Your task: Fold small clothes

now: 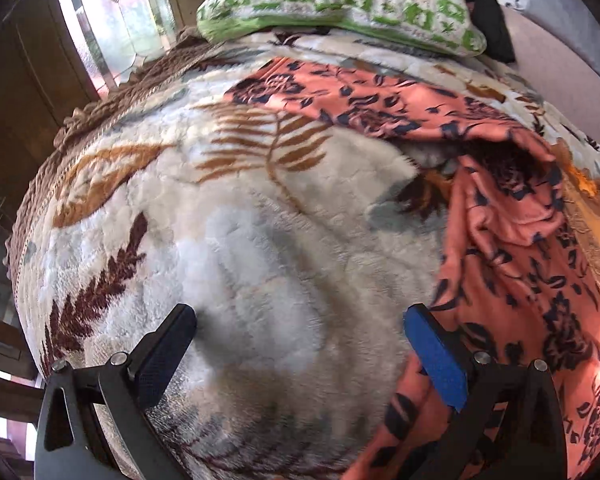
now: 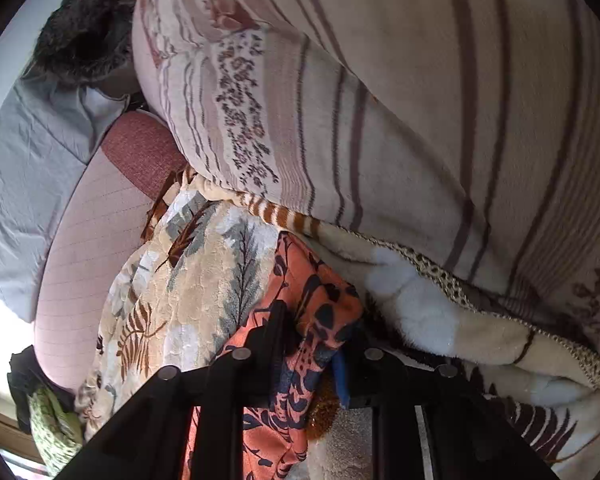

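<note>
The right tool (image 2: pixel 312 344) is clenched on a bunched corner of the coral floral garment (image 2: pixel 300 300), the cloth pinched between its black finger and its blue pad. The left tool (image 1: pixel 300 344) is released, its fingers spread wide over bare plush blanket (image 1: pixel 228 208) with nothing between them; the garment's edge lies just beside its blue pad (image 1: pixel 436 352).

The garment sprawls rumpled over the blanket on the bed, one part flat near the green patterned pillow (image 1: pixel 340 0), another heaped in folds.

The risks, as I judge them: the right grip holds a wad rather than a single edge — pulling could drag hidden layers and twist the fold. The left tool could bite blanket pile along with the cloth, since the two lie touching. And the soft, uneven bed may let the fabric creep as it is lifted.
</note>
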Demonstrator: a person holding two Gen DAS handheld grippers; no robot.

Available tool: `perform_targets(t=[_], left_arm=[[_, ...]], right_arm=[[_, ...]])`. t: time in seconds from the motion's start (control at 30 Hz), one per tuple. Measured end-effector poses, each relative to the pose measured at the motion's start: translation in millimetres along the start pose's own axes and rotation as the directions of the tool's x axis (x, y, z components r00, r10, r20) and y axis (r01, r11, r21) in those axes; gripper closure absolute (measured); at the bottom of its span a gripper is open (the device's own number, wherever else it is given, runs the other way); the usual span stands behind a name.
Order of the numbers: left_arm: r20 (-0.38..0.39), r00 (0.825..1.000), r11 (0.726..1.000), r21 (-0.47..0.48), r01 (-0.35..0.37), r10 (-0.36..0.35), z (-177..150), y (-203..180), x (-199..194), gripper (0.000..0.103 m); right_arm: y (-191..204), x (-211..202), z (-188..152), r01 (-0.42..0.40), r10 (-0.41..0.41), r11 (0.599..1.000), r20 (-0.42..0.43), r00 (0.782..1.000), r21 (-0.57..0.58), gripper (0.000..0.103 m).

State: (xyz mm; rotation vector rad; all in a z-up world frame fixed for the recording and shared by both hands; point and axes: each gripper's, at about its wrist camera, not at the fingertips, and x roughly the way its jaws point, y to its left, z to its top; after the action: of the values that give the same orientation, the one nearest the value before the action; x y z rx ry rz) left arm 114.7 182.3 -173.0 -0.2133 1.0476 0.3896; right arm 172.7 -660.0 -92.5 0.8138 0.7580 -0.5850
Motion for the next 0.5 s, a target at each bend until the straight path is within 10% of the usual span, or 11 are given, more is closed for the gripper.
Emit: perform_targets(t=[0.23,0.5], left_arm=[[0.055,0.997,0.999,0.003,0.051,-0.051,-6,11,-1,0.0],[0.076,0.984,0.987,0.044,0.156,-0.159,-10,25,-10,0.0]], right_arm=[[138,-97,-40,-0.174,0.213,0.937,0.101,0.972,-0.304,0.095],[320,-198,-219,-0.505,0.558,0.669,-0.08,0.826,-0.545,0.095]])
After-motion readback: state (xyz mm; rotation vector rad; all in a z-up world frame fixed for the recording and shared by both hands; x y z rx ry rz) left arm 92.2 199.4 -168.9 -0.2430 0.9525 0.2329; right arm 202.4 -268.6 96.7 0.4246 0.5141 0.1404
